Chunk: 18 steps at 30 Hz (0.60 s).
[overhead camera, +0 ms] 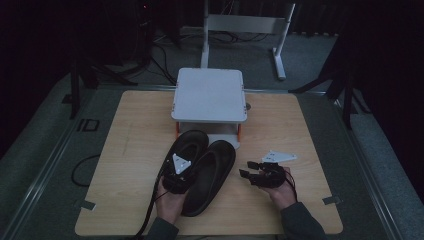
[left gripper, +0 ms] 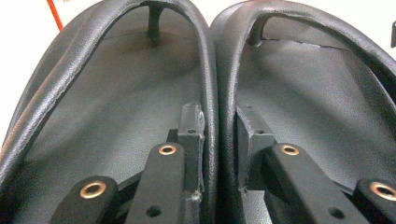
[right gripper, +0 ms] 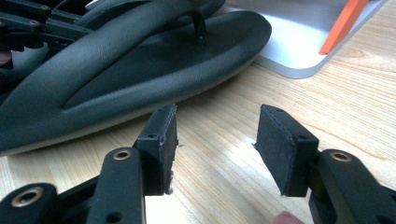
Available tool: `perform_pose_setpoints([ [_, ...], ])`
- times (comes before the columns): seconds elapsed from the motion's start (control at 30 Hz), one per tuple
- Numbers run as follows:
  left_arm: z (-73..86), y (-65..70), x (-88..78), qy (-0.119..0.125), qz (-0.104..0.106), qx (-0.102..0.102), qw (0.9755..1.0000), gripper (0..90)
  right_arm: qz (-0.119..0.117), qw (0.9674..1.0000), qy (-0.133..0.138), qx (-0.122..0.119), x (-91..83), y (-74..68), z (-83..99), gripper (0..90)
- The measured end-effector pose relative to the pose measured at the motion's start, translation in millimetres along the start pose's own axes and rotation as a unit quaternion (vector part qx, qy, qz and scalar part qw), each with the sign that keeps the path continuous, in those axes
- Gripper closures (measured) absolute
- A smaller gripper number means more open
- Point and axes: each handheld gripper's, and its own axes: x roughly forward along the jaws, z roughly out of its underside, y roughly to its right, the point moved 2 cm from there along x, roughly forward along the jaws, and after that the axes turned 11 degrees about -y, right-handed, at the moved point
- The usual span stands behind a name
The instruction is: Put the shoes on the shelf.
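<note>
Two black flip-flops lie side by side on the wooden counter (overhead camera: 135,150), toes pointing away from the person toward a small white stand (overhead camera: 209,95) with orange legs at the far middle of the counter. The left flip-flop (overhead camera: 186,145) and the right flip-flop (overhead camera: 212,172) touch along their inner edges. The left gripper (overhead camera: 176,175) sits over the heel end of the pair, and in the left gripper view its jaws are closed on the two inner rims pressed together: one pad lies inside the left flip-flop (left gripper: 107,98), the other inside the right flip-flop (left gripper: 317,98), with both rims squeezed between them. The toe straps of both show at the far end of that view. The right gripper (overhead camera: 248,173) is just beside the right flip-flop, on its outer side, held low over bare wood. In the right gripper view its jaws stand apart with nothing between them, and the right flip-flop (right gripper: 140,70) lies ahead and to the left, with the stand's base (right gripper: 299,42) beyond.
</note>
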Motion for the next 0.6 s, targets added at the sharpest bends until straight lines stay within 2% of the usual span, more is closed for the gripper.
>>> perform_pose_setpoints([
  [0.27,-9.3,0.4,2.8,0.008,-0.004,-0.007,0.9999,74.4,0.004,1.0000,-0.003,0.007,2.4,3.3,2.8,47.6],
  [0.33,-11.8,0.7,3.0,0.011,-0.004,-0.009,0.9999,74.4,0.012,0.9999,-0.006,0.003,3.2,3.4,3.3,47.6],
  [0.6,-20.1,1.1,5.3,0.016,-0.008,-0.014,0.9998,74.4,0.013,0.9998,-0.012,0.002,6.7,3.2,4.9,47.5],
])
